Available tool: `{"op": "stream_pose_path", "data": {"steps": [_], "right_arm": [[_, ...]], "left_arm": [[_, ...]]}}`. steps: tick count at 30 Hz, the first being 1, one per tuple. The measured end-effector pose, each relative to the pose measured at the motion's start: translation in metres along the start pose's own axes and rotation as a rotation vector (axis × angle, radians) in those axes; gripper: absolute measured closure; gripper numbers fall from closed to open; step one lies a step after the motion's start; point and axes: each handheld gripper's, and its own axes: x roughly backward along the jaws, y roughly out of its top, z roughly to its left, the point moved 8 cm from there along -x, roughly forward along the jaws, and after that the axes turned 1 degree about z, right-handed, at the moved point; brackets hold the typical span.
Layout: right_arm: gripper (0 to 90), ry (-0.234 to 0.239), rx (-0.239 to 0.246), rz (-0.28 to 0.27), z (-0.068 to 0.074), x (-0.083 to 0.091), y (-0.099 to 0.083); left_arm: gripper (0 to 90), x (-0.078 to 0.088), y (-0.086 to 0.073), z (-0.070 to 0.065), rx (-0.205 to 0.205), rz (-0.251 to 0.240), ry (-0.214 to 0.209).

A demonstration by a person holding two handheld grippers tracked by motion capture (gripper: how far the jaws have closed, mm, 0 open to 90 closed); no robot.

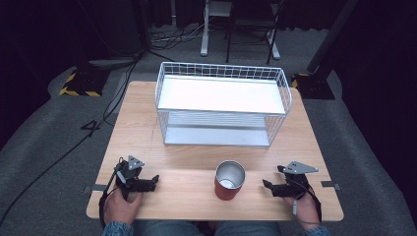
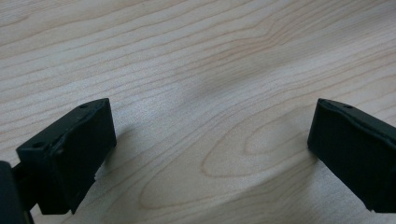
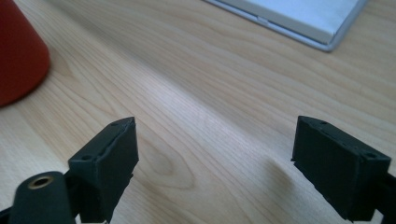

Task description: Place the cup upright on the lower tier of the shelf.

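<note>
A red cup is set upright near the counter's front edge, between the left hand-held gripper and right hand-held gripper, both held wide open, empty. Bare wood separates it from the wire basket toward the far edge.

cup red, silver inside | rack white wire | table light woodgrain | fingers black

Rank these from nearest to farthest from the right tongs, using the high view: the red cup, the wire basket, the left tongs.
1. Red cup, just left of the right tongs.
2. Wire basket, behind, mid-table.
3. Left tongs, across at the table's left edge.
</note>
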Motion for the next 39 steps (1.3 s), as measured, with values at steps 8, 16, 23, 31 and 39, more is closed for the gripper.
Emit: {"op": "stream_pose_path", "data": {"steps": [8, 16, 23, 31, 39], "right_arm": [[9.2, 0.013, 0.022, -0.096, 0.013, 0.016, 0.020], [0.0, 0.045, 0.030, -0.194, 0.031, 0.029, 0.038], [0.0, 0.069, 0.041, -0.230, 0.047, 0.035, 0.042], [0.0, 0.105, 0.071, -0.250, 0.071, 0.040, 0.045], [0.0, 0.157, 0.103, -0.244, 0.096, 0.041, 0.047]], "left_arm": [[1.3, 0.001, -0.001, 0.000, -0.009, 0.002, -0.004], [1.3, 0.001, -0.001, 0.000, -0.009, 0.002, -0.004], [1.2, 0.000, 0.000, 0.000, -0.003, 0.000, -0.003], [1.2, 0.000, 0.000, 0.000, -0.003, -0.001, -0.003], [1.3, 0.000, 0.000, 0.000, -0.003, 0.000, -0.003]]}}
